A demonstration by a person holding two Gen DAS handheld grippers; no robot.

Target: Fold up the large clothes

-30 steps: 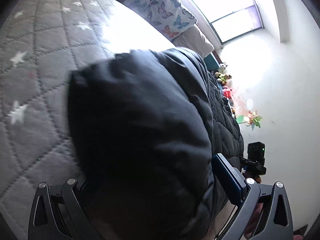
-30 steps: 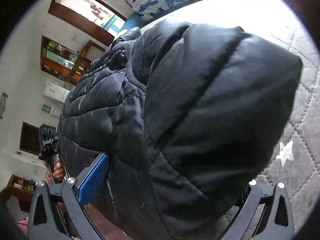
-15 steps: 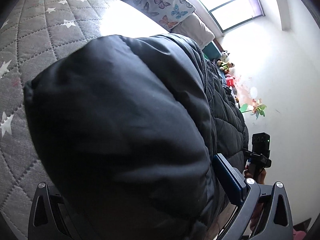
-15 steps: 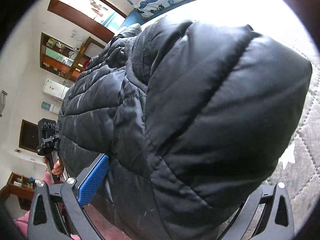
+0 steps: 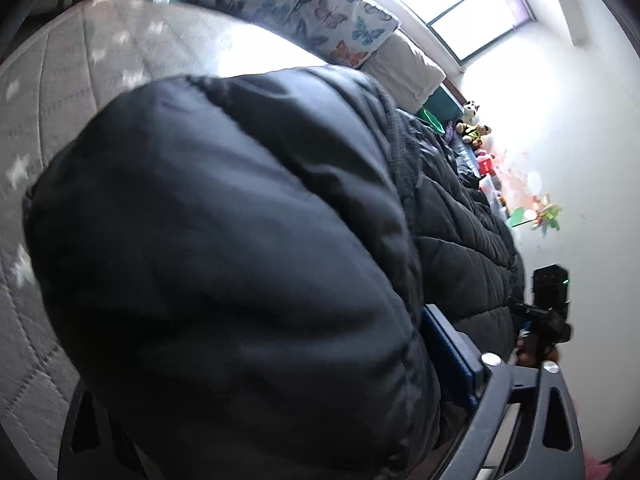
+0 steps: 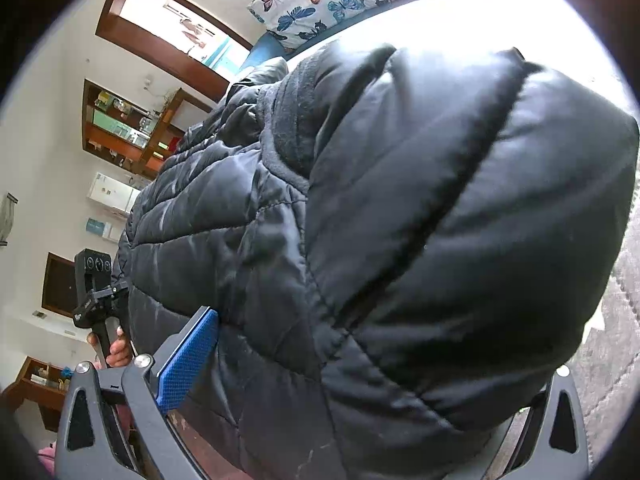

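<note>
Grey star-quilted mattress (image 5: 48,92) carrying puffy black quilted jacket (image 5: 224,240), bulging near its edge. Left gripper (image 5: 276,408) just closing, straddling padding; right gripper (image 6: 348,412) likewise straddling, grip unclear.

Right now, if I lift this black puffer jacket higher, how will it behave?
The black puffer jacket looks floppy: it bulges over both grippers. Its shiny shell may slide on the blue pad. Puffy quilting suggests it is light for its bulk.

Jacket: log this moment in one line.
black jacket bunched on bed | left tool jaws just closing, jacket between | right tool gripping it
</note>
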